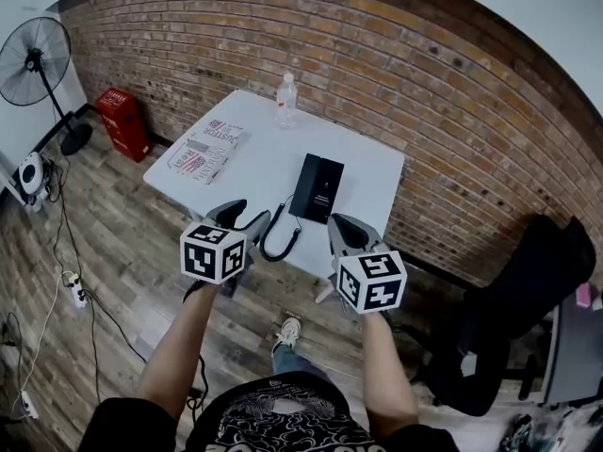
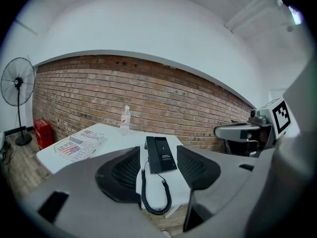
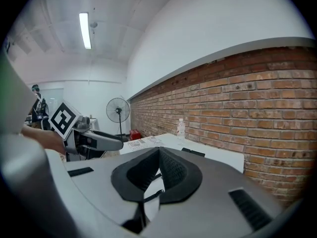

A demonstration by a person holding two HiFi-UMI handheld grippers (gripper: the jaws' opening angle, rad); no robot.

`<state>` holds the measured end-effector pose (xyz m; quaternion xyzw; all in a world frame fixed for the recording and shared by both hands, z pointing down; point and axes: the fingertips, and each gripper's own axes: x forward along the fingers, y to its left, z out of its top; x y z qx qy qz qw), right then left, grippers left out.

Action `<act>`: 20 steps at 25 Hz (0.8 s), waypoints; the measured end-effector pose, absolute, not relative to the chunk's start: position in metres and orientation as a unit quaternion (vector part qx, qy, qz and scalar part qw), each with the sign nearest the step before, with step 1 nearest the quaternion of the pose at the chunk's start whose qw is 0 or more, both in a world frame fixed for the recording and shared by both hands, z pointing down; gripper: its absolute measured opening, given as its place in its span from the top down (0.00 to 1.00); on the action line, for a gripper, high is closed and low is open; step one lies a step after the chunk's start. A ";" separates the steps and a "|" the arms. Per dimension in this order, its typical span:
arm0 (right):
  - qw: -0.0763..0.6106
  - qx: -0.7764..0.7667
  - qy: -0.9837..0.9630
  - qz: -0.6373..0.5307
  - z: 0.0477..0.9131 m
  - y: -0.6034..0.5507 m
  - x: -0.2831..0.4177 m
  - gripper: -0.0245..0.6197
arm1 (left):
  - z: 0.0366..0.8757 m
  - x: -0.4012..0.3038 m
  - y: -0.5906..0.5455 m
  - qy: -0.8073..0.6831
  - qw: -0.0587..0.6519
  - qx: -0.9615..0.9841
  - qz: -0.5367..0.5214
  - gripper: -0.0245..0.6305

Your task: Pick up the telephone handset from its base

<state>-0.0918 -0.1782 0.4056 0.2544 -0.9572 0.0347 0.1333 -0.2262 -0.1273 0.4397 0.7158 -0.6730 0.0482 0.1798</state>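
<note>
1. Counted: one telephone, its black handset [image 1: 304, 186] lying in the black base [image 1: 327, 192]. One coiled cord [image 1: 275, 238], one water bottle [image 1: 285, 100], one folded newspaper [image 1: 205, 149], two claws.
2. Phone sits right of the middle of the white counter [image 1: 254, 172], close to its near edge. The cord loops over that edge.
3. Left claw [image 1: 243, 217]: jaws wide apart with nothing between the pads; the phone shows through the gap, farther off.
4. Right claw [image 1: 347, 229]: pads together at the tips, clamped on nothing.
5. Both claws hover at the near edge, one on each side of the cord, clear of the phone.
6. Bottle stands upright at the far edge; newspaper lies at the left end. Both are well apart from the phone, with nothing lying between the claws and the handset.
7. Room: brick wall [image 1: 424, 92] behind, wood plank floor. Standing fan [image 1: 33, 64] and red box [image 1: 122, 121] far left, black chair [image 1: 528, 299] right, power strip [image 1: 75, 290] on the floor at left.
</note>
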 end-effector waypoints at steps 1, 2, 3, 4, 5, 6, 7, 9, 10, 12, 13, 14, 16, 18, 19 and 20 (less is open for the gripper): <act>0.133 0.255 -0.957 0.036 0.407 -0.187 -0.096 0.96 | 0.441 -0.229 -0.137 -0.670 0.181 0.718 0.050 0.63; 0.132 0.255 -0.957 0.038 0.407 -0.196 -0.099 0.96 | 0.444 -0.231 -0.146 -0.667 0.184 0.720 0.052 0.64; 0.132 0.256 -0.957 0.039 0.408 -0.205 -0.103 0.96 | 0.446 -0.233 -0.157 -0.664 0.186 0.722 0.054 0.63; 0.132 0.256 -0.957 0.040 0.409 -0.215 -0.106 0.96 | 0.449 -0.236 -0.168 -0.661 0.189 0.724 0.057 0.63; 0.133 0.256 -0.957 0.041 0.410 -0.226 -0.110 0.96 | 0.450 -0.239 -0.179 -0.658 0.191 0.725 0.059 0.64; 0.133 0.257 -0.956 0.043 0.410 -0.238 -0.114 0.96 | 0.452 -0.242 -0.191 -0.656 0.194 0.727 0.061 0.63; 0.134 0.258 -0.956 0.044 0.411 -0.248 -0.117 0.96 | 0.453 -0.245 -0.202 -0.654 0.197 0.728 0.062 0.63; 0.136 0.260 -0.955 0.049 0.412 -0.268 -0.122 0.96 | 0.458 -0.248 -0.221 -0.649 0.204 0.730 0.066 0.63; 0.136 0.261 -0.954 0.052 0.413 -0.277 -0.124 0.96 | 0.460 -0.249 -0.230 -0.647 0.208 0.731 0.068 0.63; 0.136 0.262 -0.954 0.055 0.413 -0.295 -0.129 0.96 | 0.466 -0.252 -0.247 -0.643 0.216 0.732 0.071 0.63; 0.136 0.262 -0.954 0.056 0.414 -0.304 -0.131 0.96 | 0.469 -0.253 -0.256 -0.640 0.220 0.733 0.073 0.63; 0.136 0.262 -0.954 0.058 0.415 -0.312 -0.133 0.96 | 0.472 -0.253 -0.264 -0.635 0.225 0.735 0.076 0.63; 0.136 0.262 -0.953 0.062 0.418 -0.328 -0.135 0.96 | 0.479 -0.251 -0.279 -0.623 0.232 0.742 0.084 0.63; 0.138 0.261 -0.953 0.065 0.421 -0.343 -0.138 0.96 | 0.486 -0.250 -0.293 -0.613 0.238 0.747 0.093 0.63; 0.138 0.260 -0.953 0.067 0.422 -0.349 -0.140 0.96 | 0.489 -0.250 -0.299 -0.609 0.243 0.749 0.095 0.63; 0.139 0.259 -0.953 0.069 0.422 -0.355 -0.142 0.96 | 0.492 -0.250 -0.305 -0.605 0.250 0.750 0.096 0.63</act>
